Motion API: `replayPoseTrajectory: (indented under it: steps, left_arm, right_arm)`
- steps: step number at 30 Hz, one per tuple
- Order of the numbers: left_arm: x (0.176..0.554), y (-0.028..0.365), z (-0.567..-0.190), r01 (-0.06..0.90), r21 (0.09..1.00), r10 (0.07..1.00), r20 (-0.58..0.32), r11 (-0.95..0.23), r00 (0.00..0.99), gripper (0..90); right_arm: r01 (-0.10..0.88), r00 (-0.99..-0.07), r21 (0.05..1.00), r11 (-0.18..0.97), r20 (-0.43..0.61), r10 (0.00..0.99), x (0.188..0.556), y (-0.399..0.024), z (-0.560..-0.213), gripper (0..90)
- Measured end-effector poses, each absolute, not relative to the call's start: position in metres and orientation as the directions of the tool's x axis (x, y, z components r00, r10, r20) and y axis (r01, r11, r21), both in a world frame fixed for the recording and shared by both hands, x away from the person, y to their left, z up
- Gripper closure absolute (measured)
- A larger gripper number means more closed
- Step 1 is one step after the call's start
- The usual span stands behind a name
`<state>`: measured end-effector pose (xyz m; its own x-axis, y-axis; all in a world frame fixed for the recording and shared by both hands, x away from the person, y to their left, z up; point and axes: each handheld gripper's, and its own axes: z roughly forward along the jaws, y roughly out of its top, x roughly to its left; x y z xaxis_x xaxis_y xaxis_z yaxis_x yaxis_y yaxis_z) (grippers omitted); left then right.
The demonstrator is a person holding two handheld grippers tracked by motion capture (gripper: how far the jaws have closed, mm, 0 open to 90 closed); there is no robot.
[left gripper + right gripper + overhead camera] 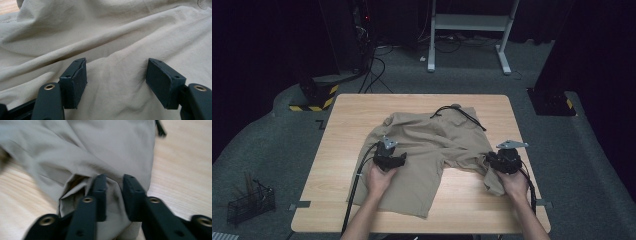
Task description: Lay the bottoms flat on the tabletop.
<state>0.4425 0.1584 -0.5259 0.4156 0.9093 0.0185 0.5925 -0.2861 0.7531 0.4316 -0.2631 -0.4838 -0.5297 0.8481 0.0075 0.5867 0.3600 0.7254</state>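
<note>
The shorts (427, 150) lie spread on the table (492, 210), waist at the far side, legs toward the person. The left gripper (388, 158) rests over the left leg of the shorts, held from behind by the left hand (379, 179). In the left gripper view its jaws stand spread wide, with flat tan cloth (115, 82) under and between them; the pads (77, 82) sit on the fabric surface and pinch none of it. A long fold runs across the cloth just ahead of the jaw tips. The right gripper (504, 160) sits at the hem of the right leg, near the table's right edge, held by the right hand (514, 182). In the right gripper view its jaws stand narrow, with a bunched ridge of the hem (113, 192) between the pads; the view is blurred, and whether the pads press the cloth cannot be told. Bare wood lies on both sides of that leg. A black drawstring (462, 114) lies at the waist, well beyond both grippers.
</note>
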Motion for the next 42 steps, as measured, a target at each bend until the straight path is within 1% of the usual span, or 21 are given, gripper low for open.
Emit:
replayPoseTrajectory:
  steps: [4, 6, 11, 14, 16, 17, 19, 20, 21, 22, 26, 27, 29, 31, 32, 34, 35, 37, 39, 42]
  left_arm:
    - [0.442, 0.158, -0.526, 0.591, 0.753, 0.909, 0.022, -0.289, 0.416, 33.2]
    - [0.442, 0.158, -0.526, 0.591, 0.753, 0.909, 0.022, -0.288, 0.415, 33.2]
    - [0.442, 0.158, -0.526, 0.590, 0.755, 0.910, 0.021, -0.285, 0.413, 33.2]
    - [0.442, 0.158, -0.526, 0.590, 0.755, 0.910, 0.020, -0.285, 0.413, 33.2]
    - [0.442, 0.158, -0.526, 0.591, 0.755, 0.910, 0.020, -0.284, 0.413, 33.1]
    - [0.442, 0.158, -0.526, 0.591, 0.755, 0.911, 0.020, -0.284, 0.413, 33.2]
    - [0.442, 0.158, -0.526, 0.590, 0.755, 0.910, 0.020, -0.285, 0.413, 33.2]
    - [0.442, 0.158, -0.526, 0.590, 0.755, 0.911, 0.021, -0.285, 0.413, 33.2]
    - [0.442, 0.158, -0.526, 0.590, 0.756, 0.911, 0.020, -0.284, 0.413, 33.2]
    - [0.442, 0.158, -0.526, 0.590, 0.755, 0.910, 0.021, -0.285, 0.413, 33.2]
    - [0.442, 0.158, -0.526, 0.590, 0.755, 0.911, 0.022, -0.286, 0.413, 33.2]
    - [0.442, 0.158, -0.526, 0.590, 0.755, 0.911, 0.022, -0.286, 0.413, 33.1]
    - [0.442, 0.158, -0.526, 0.590, 0.755, 0.911, 0.022, -0.286, 0.413, 33.0]
    - [0.442, 0.158, -0.526, 0.590, 0.755, 0.911, 0.022, -0.286, 0.413, 33.1]
    - [0.442, 0.158, -0.526, 0.590, 0.755, 0.911, 0.022, -0.286, 0.413, 33.1]
    - [0.442, 0.158, -0.526, 0.591, 0.754, 0.910, 0.022, -0.287, 0.413, 33.0]
    - [0.442, 0.158, -0.526, 0.591, 0.754, 0.910, 0.022, -0.286, 0.413, 33.0]
    - [0.442, 0.158, -0.526, 0.590, 0.754, 0.910, 0.023, -0.287, 0.414, 33.0]
    - [0.442, 0.158, -0.526, 0.591, 0.754, 0.910, 0.022, -0.287, 0.414, 33.0]
    - [0.442, 0.158, -0.526, 0.590, 0.755, 0.911, 0.022, -0.285, 0.412, 33.0]
  right_arm:
    - [0.526, -0.577, 0.763, 0.375, -0.005, 0.817, 0.407, -0.261, -0.466, 68.4]
    - [0.518, -0.596, 0.770, 0.373, 0.012, 0.803, 0.392, -0.258, -0.463, 65.7]
    - [0.514, -0.599, 0.780, 0.357, 0.029, 0.800, 0.360, -0.256, -0.473, 57.5]
    - [0.522, -0.594, 0.770, 0.368, 0.019, 0.804, 0.344, -0.257, -0.483, 52.8]
    - [0.526, -0.598, 0.749, 0.403, -0.012, 0.802, 0.338, -0.254, -0.490, 54.8]
    - [0.525, -0.602, 0.739, 0.423, -0.029, 0.798, 0.338, -0.254, -0.494, 63.4]
    - [0.541, -0.612, 0.717, 0.439, -0.023, 0.791, 0.342, -0.255, -0.499, 83.0]
    - [0.544, -0.607, 0.715, 0.439, -0.025, 0.794, 0.345, -0.257, -0.499, 88.7]
    - [0.551, -0.593, 0.719, 0.423, -0.019, 0.805, 0.351, -0.262, -0.498, 89.7]
    - [0.552, -0.580, 0.723, 0.416, -0.026, 0.814, 0.356, -0.266, -0.495, 89.8]
    - [0.533, -0.517, 0.734, 0.420, -0.110, 0.849, 0.373, -0.281, -0.478, 90.0]
    - [0.543, -0.499, 0.729, 0.416, -0.118, 0.858, 0.378, -0.285, -0.477, 89.9]
    - [0.592, -0.480, 0.705, 0.389, -0.079, 0.874, 0.392, -0.293, -0.485, 89.9]
    - [0.636, -0.484, 0.650, 0.415, -0.083, 0.871, 0.402, -0.292, -0.498, 89.7]
    - [0.649, -0.491, 0.626, 0.432, -0.089, 0.866, 0.404, -0.288, -0.504, 89.4]
    - [0.648, -0.497, 0.626, 0.434, -0.085, 0.864, 0.405, -0.285, -0.506, 88.2]
    - [0.650, -0.495, 0.632, 0.423, -0.070, 0.866, 0.404, -0.285, -0.504, 86.2]
    - [0.631, -0.491, 0.662, 0.405, -0.064, 0.869, 0.401, -0.286, -0.497, 79.2]
    - [0.610, -0.486, 0.695, 0.381, -0.052, 0.873, 0.396, -0.288, -0.488, 76.1]
    - [0.546, -0.501, 0.755, 0.363, -0.053, 0.864, 0.387, -0.285, -0.471, 73.0]
